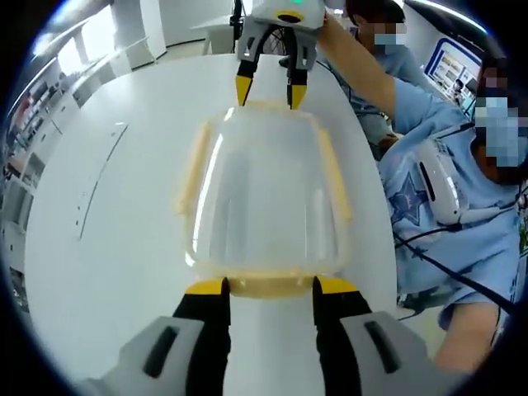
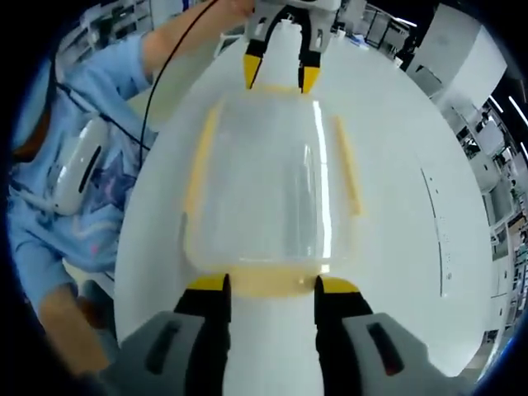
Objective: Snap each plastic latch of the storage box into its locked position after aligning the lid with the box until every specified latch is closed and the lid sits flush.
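Note:
A clear storage box [image 1: 264,190] with its lid on lies lengthwise on the white table [image 1: 107,206], between my two grippers. Pale yellow latches run along its long sides [image 1: 194,169] and both ends. In the left gripper view my left gripper [image 1: 271,287] stands open, its yellow tips at either side of the near end latch [image 1: 271,286]. Facing it, my right gripper [image 1: 271,91] is open at the far end. In the right gripper view the right gripper [image 2: 272,285] straddles its near end latch [image 2: 272,282] of the box [image 2: 268,173], and the left gripper [image 2: 281,76] is opposite.
A person in a blue shirt [image 1: 437,190] stands close to the table edge, with a black cable [image 1: 445,272] across the body. The same person [image 2: 74,190] is seen in the right gripper view. Shelves and office furniture [image 2: 487,165] lie beyond the table.

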